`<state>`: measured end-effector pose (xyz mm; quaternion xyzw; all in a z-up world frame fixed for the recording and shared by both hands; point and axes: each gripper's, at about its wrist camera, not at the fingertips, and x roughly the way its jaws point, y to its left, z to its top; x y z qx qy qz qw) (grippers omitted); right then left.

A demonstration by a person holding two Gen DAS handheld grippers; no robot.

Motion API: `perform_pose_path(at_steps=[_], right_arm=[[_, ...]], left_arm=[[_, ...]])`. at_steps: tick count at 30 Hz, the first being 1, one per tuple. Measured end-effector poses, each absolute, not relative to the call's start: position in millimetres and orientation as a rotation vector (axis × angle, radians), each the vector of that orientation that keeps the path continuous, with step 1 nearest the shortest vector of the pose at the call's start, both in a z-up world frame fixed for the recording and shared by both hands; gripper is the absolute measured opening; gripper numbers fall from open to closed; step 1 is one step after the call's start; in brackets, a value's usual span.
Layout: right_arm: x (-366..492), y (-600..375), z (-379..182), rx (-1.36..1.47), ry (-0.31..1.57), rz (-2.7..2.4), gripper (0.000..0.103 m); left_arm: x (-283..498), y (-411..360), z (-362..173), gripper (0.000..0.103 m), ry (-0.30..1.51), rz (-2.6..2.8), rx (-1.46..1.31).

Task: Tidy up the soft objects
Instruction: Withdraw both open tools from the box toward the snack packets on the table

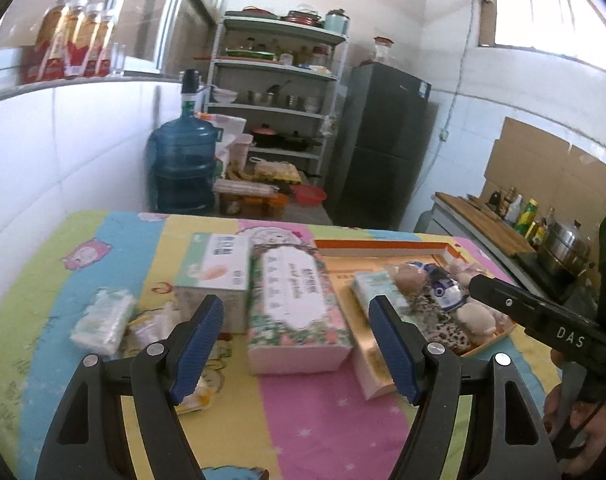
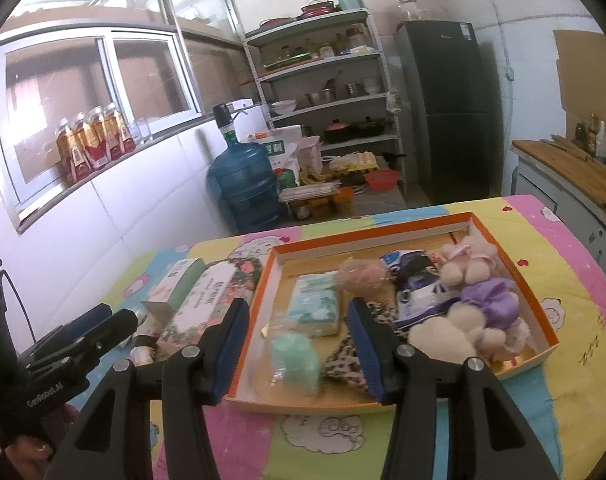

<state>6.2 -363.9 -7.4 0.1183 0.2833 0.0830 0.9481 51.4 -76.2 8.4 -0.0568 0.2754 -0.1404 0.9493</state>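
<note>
My left hand-held gripper (image 1: 295, 344) hangs spread and empty over the striped table (image 1: 323, 420), open cloth below it, the floral tissue pack (image 1: 299, 304) at 12 o'clock with its long axis running away from me. My right hand-held gripper (image 2: 299, 348), also spread and empty, hovers over the near rim of the orange tray (image 2: 539, 300), where plush toys (image 2: 475, 312) crowd 2 o'clock.

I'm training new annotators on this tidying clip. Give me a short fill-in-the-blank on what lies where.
1. The plush toy in the purple dress lies inside the ___-rimmed tray.
2. The floral tissue pack lies ___ the tray.
3. Both grippers' jaws hold ___.
4. The big water jug on the floor is ___ in colour.

Missing words: orange; outside; nothing; blue
</note>
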Motion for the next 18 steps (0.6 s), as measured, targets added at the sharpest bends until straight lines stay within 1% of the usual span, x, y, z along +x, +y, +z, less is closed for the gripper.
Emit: perform_pose_path(at_steps=[18], right_arm=[[-0.3, -280.0, -12.6, 0.193, 0.616, 0.285, 0.051]], left_arm=[[38.0, 24.0, -2.5, 0.076, 0.543, -0.144, -0.197]])
